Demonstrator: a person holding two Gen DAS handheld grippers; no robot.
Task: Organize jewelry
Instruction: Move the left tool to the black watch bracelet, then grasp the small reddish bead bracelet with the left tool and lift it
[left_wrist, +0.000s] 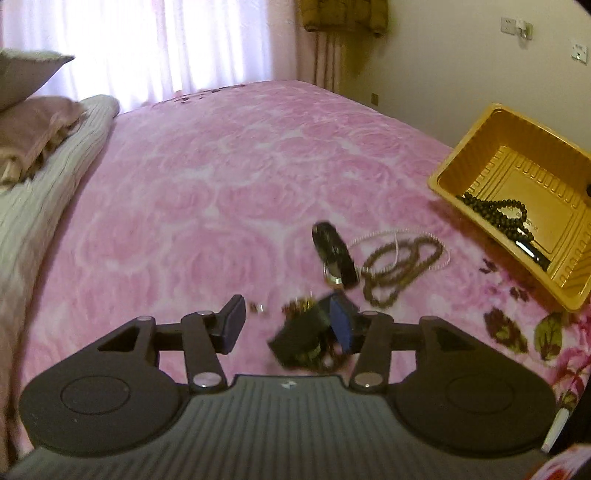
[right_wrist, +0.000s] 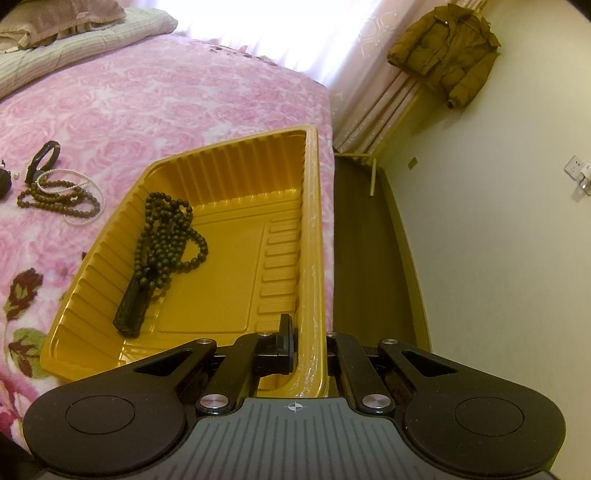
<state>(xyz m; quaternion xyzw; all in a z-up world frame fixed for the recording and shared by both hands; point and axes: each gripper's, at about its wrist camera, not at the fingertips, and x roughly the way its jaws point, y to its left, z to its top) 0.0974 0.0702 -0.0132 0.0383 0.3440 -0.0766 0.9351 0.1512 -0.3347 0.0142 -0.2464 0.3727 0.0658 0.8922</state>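
- The yellow tray (right_wrist: 310, 206) is sitting at the right side of the pink bedspread (left_wrist: 207, 192), close to the edge of the bed.
- One dark bead necklace (right_wrist: 166, 236) with a black pendant is already lying inside the tray, toward its left wall. I am judging this piece as done.
- The right gripper (right_wrist: 303, 347) is staying at the near right rim of the tray, with its jaws closed narrow on that rim, one finger inside the tray and one outside. It seems to be steadying the tray.
- The left gripper (left_wrist: 291, 325) is hanging low over the bedspread with its jaws about half open and nothing pinched between them.
- Just under its right finger (left_wrist: 341, 323) a dark, blurred piece (left_wrist: 303, 343) is lying on the bedspread; I cannot tell exactly what it is.
- Farther away and to the right, a black bracelet (left_wrist: 334, 258), a brown bead necklace (left_wrist: 399, 269) and a thin pearl string (left_wrist: 406, 236) are lying together, near the tray but outside it.
- So, in my judgement, the task is in its early part: one piece is in the tray and several pieces are waiting on the bed.
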